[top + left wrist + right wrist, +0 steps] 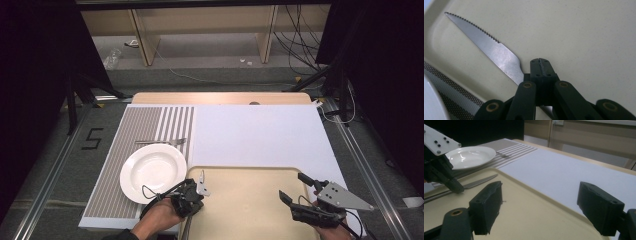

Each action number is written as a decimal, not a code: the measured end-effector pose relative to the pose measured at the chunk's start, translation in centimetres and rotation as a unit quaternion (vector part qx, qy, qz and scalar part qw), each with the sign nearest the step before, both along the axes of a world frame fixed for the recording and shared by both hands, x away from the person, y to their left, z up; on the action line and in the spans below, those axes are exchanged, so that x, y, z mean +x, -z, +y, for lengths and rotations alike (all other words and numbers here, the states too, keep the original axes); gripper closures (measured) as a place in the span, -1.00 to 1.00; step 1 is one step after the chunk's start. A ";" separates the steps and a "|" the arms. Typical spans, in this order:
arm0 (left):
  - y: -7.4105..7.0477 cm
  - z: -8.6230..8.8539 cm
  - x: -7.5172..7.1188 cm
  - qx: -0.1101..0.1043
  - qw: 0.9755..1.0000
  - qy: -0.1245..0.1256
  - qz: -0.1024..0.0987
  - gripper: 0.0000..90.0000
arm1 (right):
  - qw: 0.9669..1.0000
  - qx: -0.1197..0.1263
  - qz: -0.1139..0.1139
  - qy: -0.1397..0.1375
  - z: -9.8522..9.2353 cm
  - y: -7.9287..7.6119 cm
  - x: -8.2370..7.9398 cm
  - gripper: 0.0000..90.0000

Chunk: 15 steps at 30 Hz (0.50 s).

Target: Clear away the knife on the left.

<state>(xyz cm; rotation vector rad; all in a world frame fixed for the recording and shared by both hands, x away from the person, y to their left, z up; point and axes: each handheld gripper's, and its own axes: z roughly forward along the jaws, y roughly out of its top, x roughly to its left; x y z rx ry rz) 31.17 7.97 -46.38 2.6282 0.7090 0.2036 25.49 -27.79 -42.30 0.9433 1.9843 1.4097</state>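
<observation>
Knife (496, 51) lies clamped in the left claw (541, 67), blade running toward the frame's upper left over the tray (586, 37); right claw (539, 207) stands apart, idle.

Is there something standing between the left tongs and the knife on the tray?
No. The left tongs are already shut on the knife, near where blade meets handle, so nothing lies between them. The blade rests low over the beige tray, with the white plate beside the tray on the striped mat.
</observation>
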 end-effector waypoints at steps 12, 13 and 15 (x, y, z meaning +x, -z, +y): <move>-0.1 0.9 0.4 0.009 1.000 -0.011 0.004 0.99 | 1.000 -0.001 0.000 0.000 0.0 0.0 0.0 -0.53; -0.1 0.9 0.4 0.009 1.000 -0.013 0.004 0.99 | 1.000 -0.001 0.000 0.000 0.0 0.0 0.0 -0.53; -0.1 1.0 0.4 0.009 1.000 -0.015 0.006 0.99 | 1.000 -0.001 0.000 0.000 0.0 0.0 0.0 -0.53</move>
